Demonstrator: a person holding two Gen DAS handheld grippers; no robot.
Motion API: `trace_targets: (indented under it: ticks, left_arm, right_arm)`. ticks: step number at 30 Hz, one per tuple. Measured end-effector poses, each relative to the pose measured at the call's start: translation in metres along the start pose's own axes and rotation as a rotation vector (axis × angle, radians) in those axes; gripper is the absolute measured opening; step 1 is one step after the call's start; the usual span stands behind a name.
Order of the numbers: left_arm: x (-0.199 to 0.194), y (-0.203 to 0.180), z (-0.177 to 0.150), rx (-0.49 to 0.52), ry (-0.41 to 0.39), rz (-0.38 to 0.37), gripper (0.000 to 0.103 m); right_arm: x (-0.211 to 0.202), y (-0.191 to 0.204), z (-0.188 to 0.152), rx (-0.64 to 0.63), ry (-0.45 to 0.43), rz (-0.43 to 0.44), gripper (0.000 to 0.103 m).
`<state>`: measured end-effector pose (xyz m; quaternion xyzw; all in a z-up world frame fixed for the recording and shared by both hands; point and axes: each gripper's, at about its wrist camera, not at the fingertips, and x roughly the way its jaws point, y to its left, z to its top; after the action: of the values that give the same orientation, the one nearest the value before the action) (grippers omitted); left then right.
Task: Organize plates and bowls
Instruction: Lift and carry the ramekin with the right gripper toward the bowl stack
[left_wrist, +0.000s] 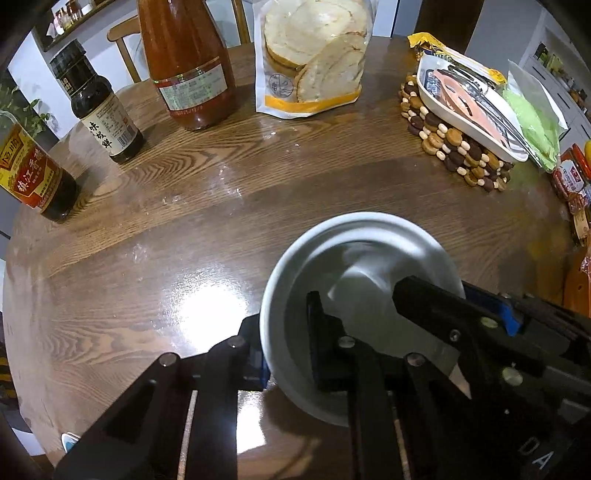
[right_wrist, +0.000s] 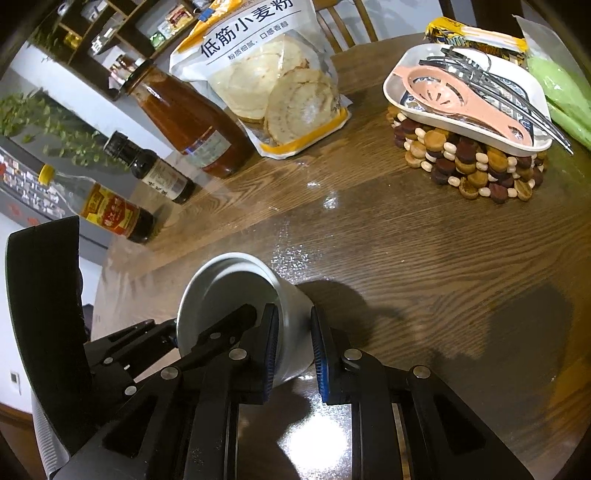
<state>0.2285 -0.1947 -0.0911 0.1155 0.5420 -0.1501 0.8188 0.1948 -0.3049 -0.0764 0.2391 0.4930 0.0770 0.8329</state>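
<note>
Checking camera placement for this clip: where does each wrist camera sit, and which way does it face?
Left wrist: on the left tongs, facing across the table toward the bottles; they clamp the white bowl by its rim, right tongs showing at right.
Right wrist: on the right tongs, facing the trivet dish; left tongs at left.
Shared: bowl, bottles, flour bag.

White bowl on wooden table, rim between left tool fingers.
</note>
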Motion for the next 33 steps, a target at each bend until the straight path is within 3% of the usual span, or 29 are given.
trace_targets:
  ticks: [19,33]
  left_arm:
    - [-0.029,-0.027,-0.011,0.07,-0.069,0.013,0.016]
    - [-0.09,-0.037,-0.031,0.114,-0.191,0.003,0.017]
  right_arm:
    - [-0.035,-0.007,-0.017,0.037,-0.075,-0.017,0.018]
    - [-0.096,0.016,-0.045,0.007,-0.18,-0.025,0.018]
